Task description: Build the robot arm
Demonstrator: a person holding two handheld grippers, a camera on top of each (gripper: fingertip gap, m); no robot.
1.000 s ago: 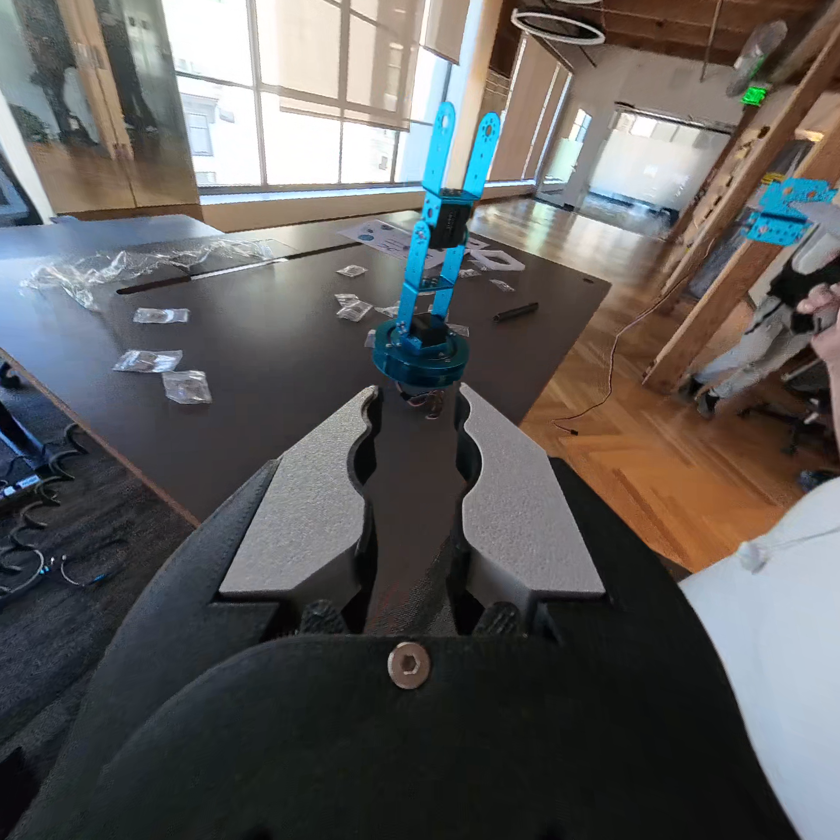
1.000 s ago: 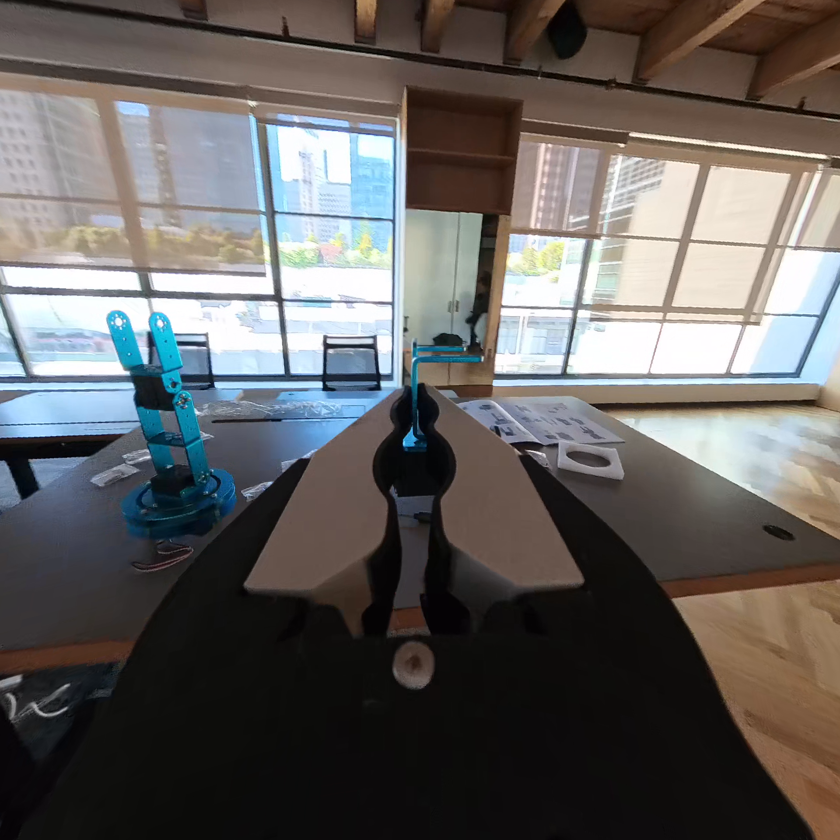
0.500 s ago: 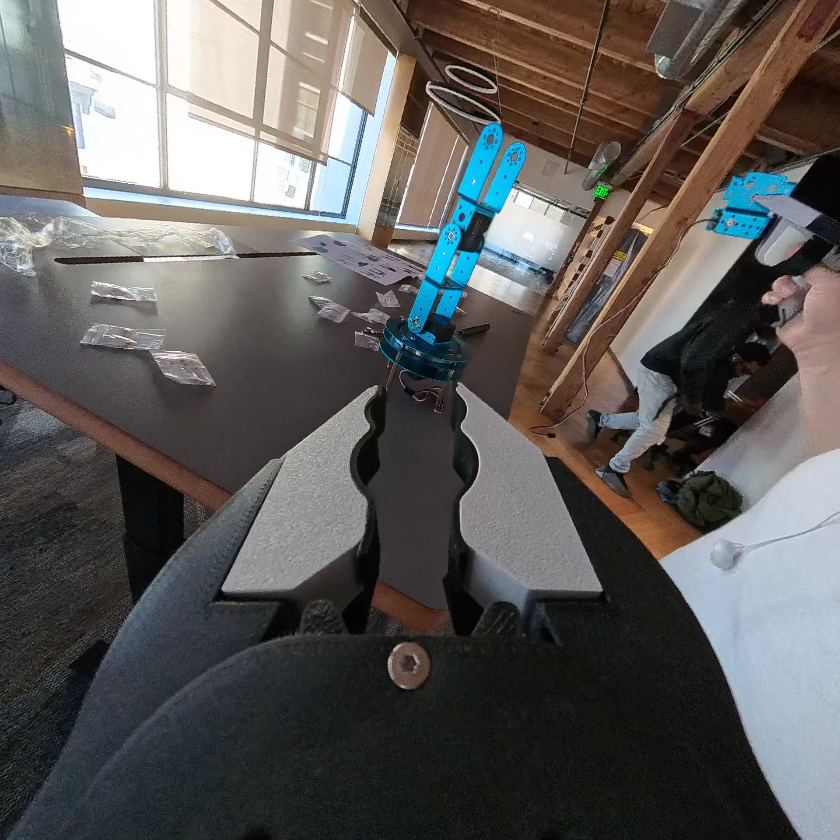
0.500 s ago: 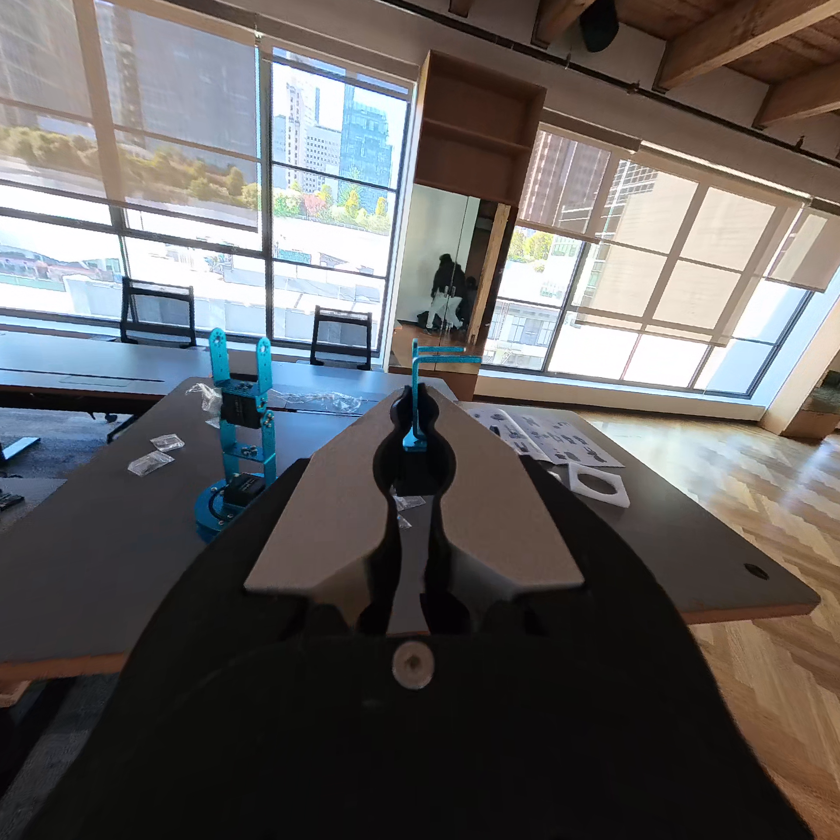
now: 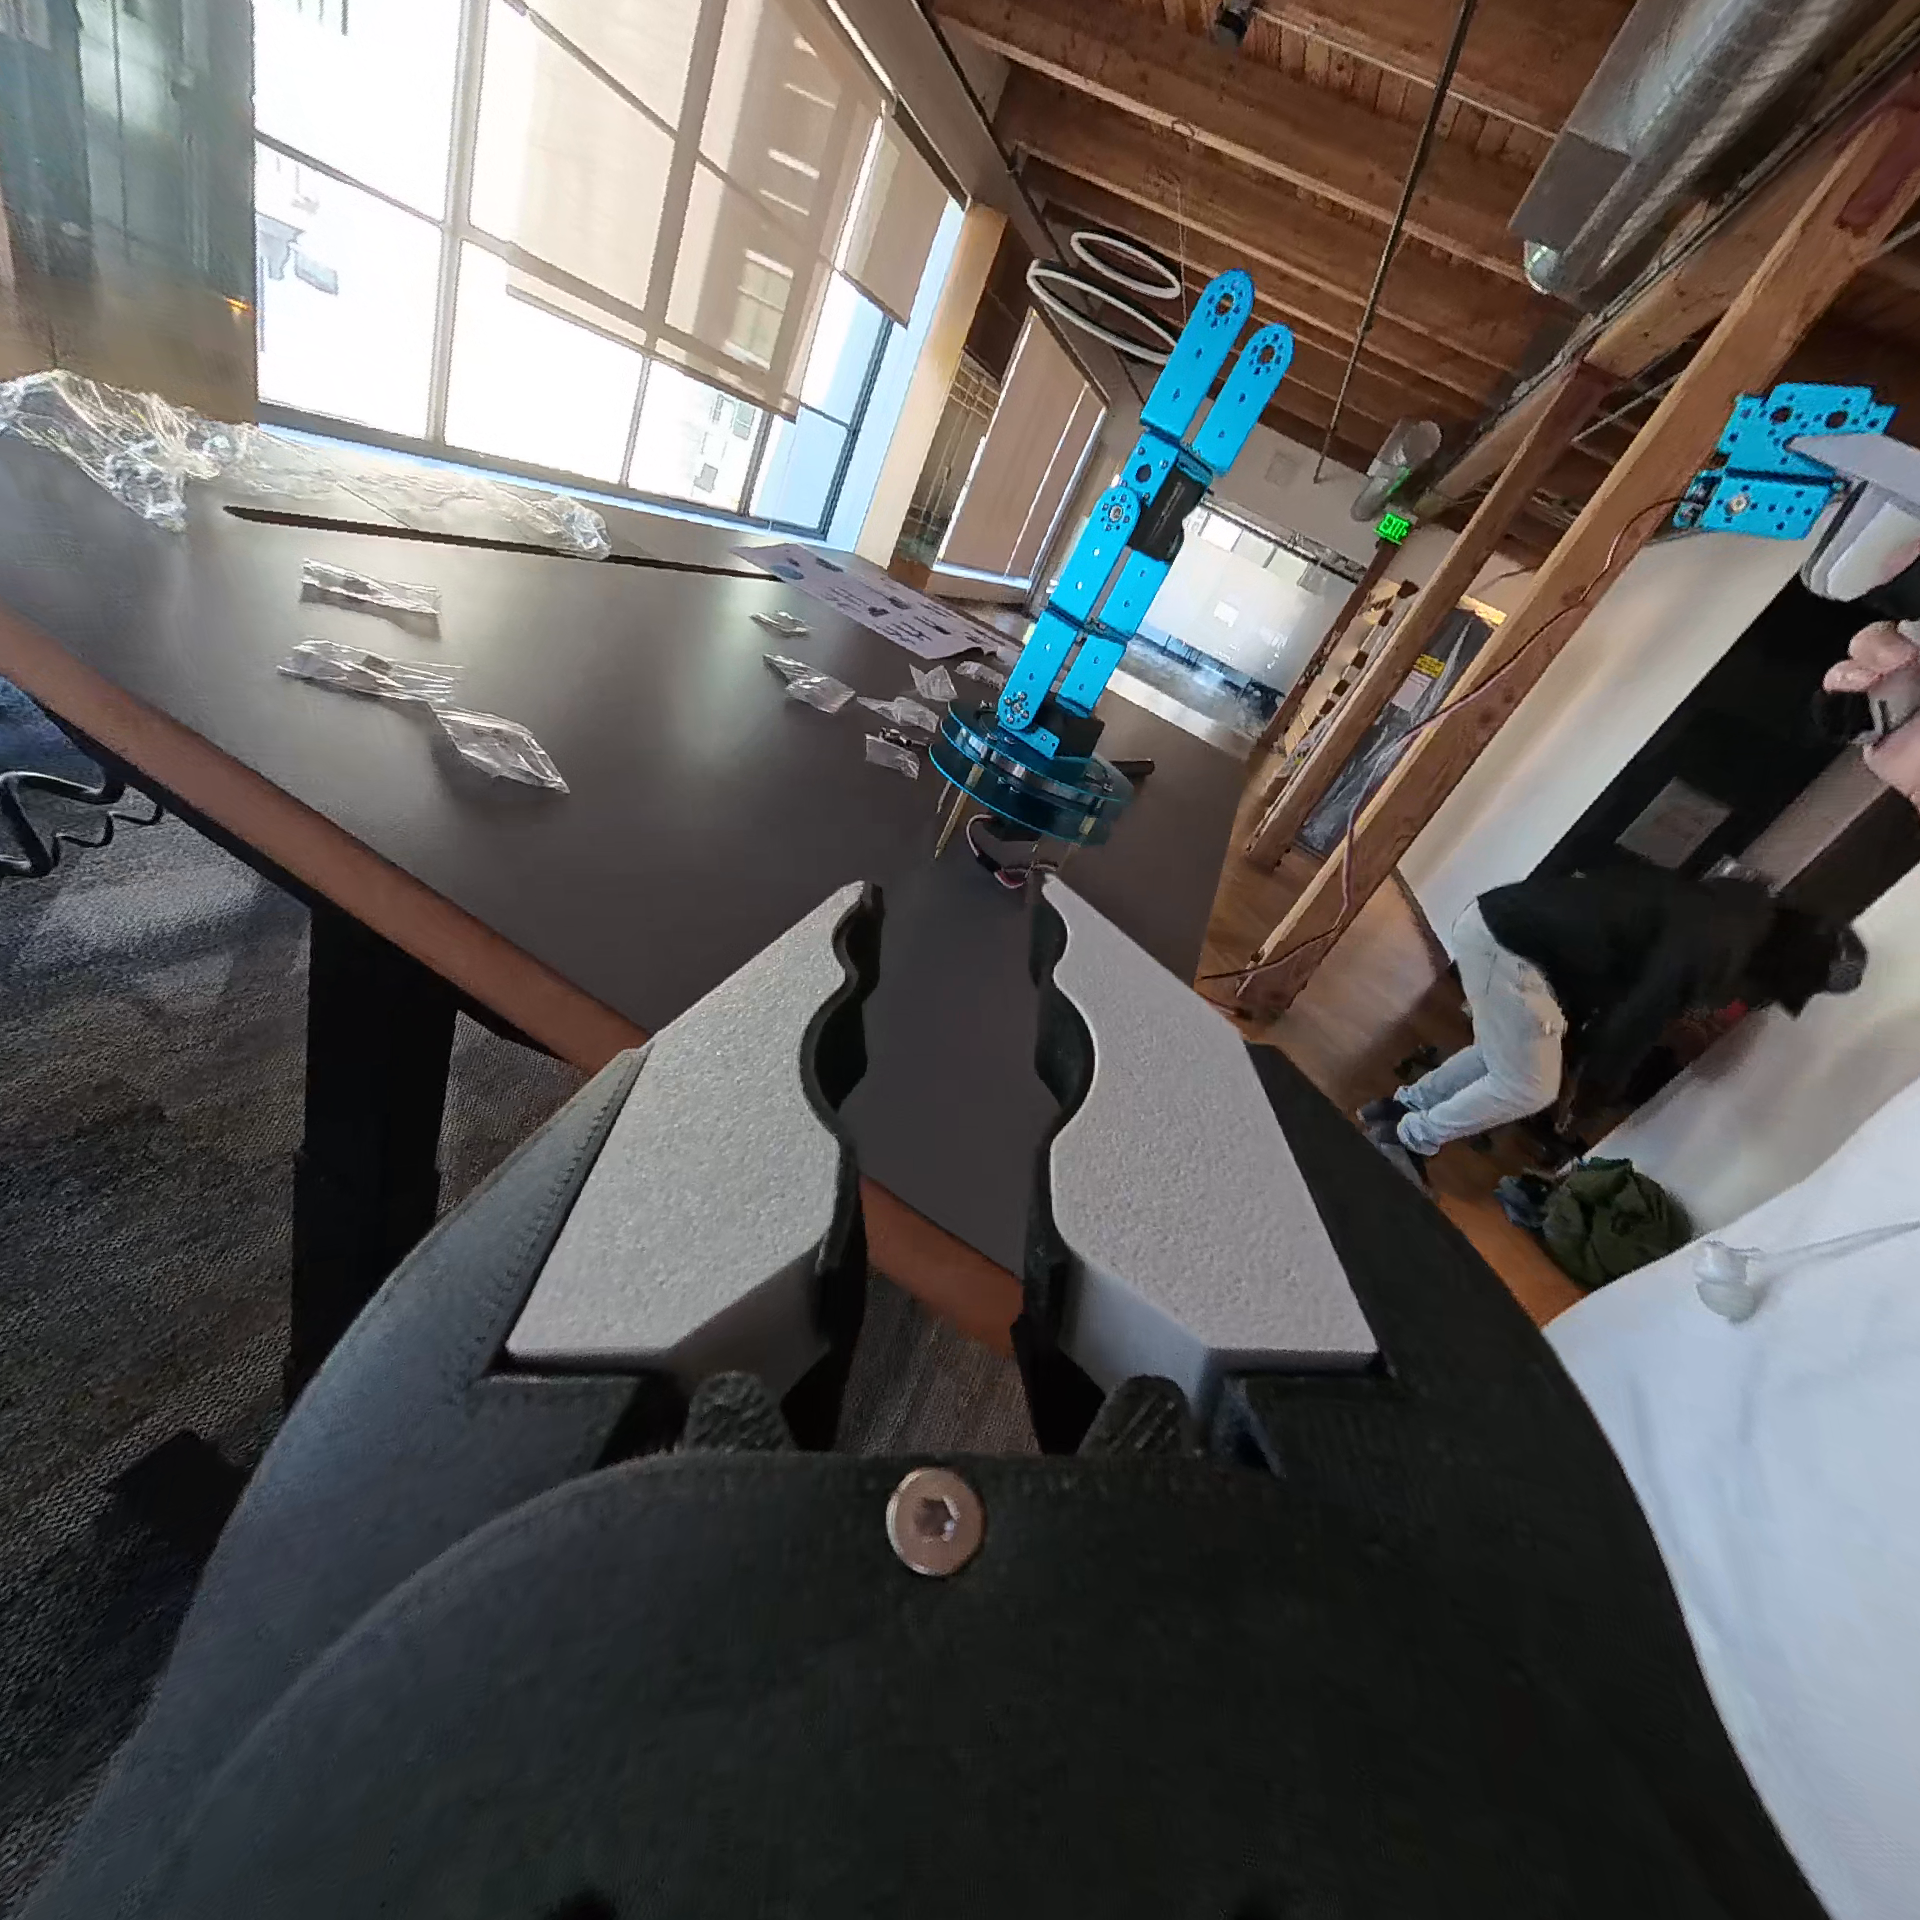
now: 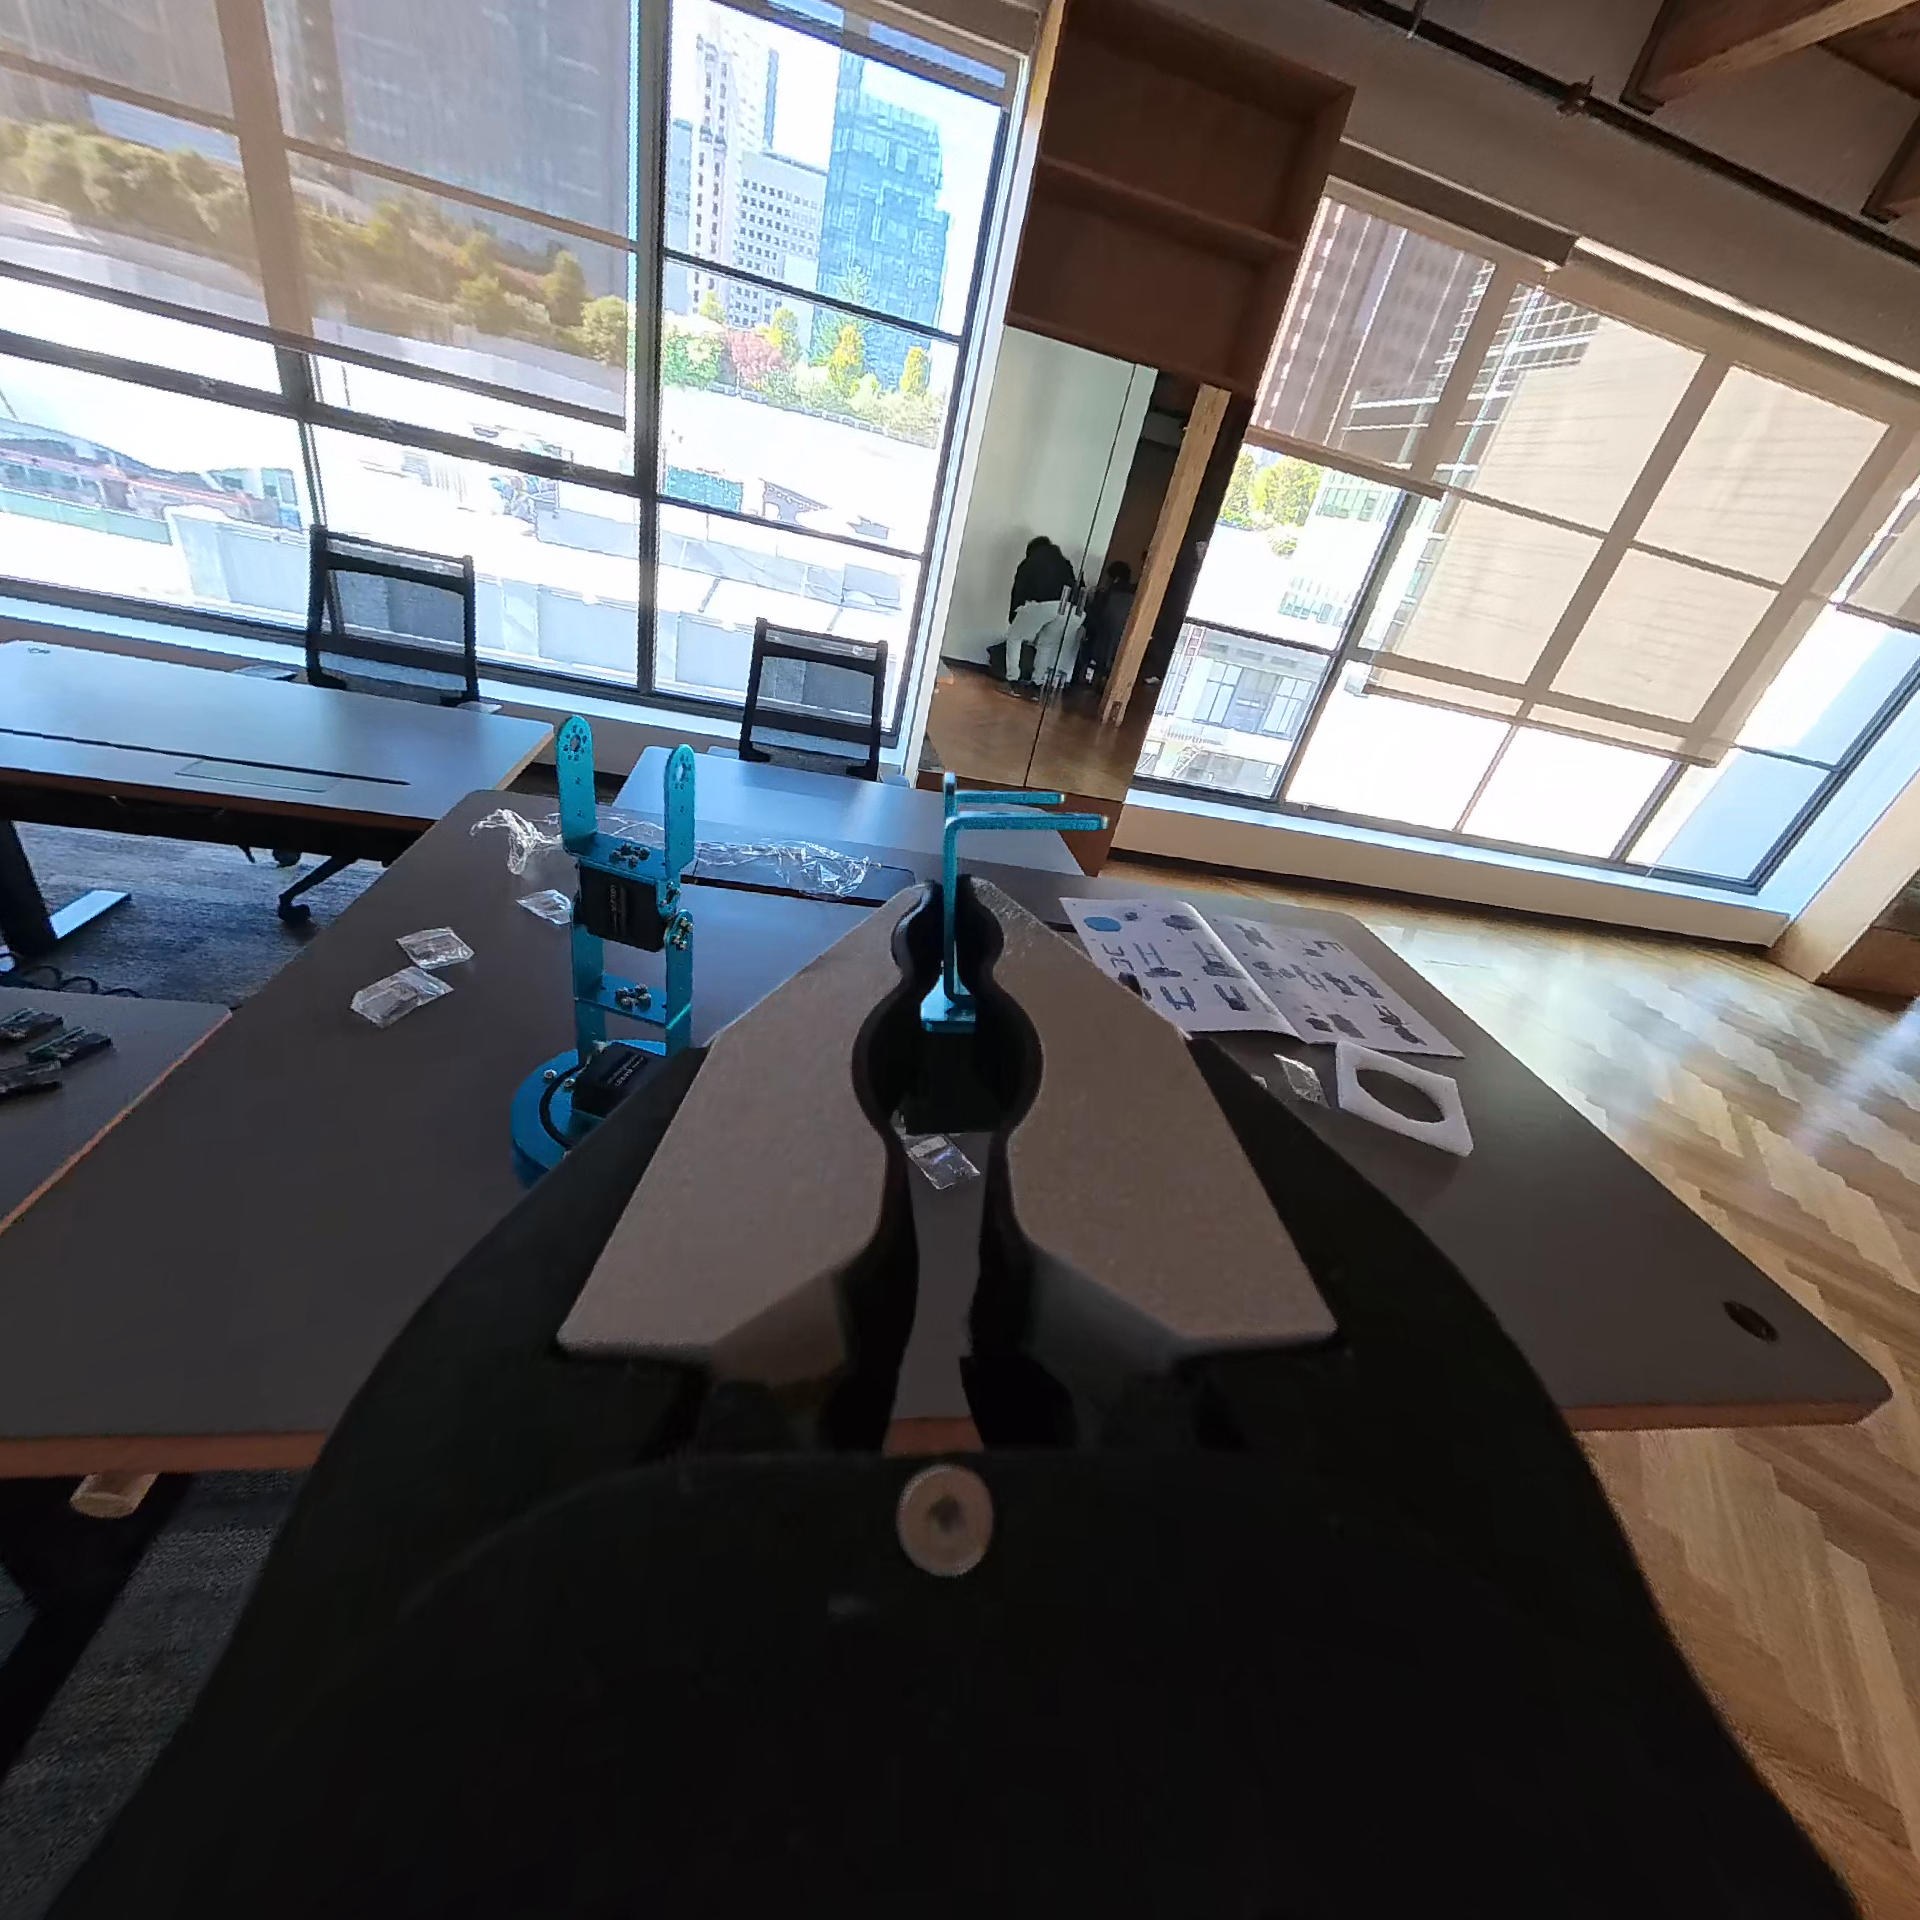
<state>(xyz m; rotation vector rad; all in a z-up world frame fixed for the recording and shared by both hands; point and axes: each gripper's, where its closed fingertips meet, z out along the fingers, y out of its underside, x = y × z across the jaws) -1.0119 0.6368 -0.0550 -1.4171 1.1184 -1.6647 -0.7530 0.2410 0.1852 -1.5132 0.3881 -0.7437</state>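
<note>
Right now my right gripper pinches the blue bracket by one thin edge, so it may twist loose; my left gripper gapes empty before the blue arm assembly on the table

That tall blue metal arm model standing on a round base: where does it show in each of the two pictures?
Left wrist view: the tall blue metal arm model stands upper centre-right, on the dark table, beyond the open left hand-held gripper.
Right wrist view: it stands left of centre, beside the right hand-held gripper, which clamps a blue metal bracket.
Shared landmark: the printed paper sheet lying on the table.
</note>
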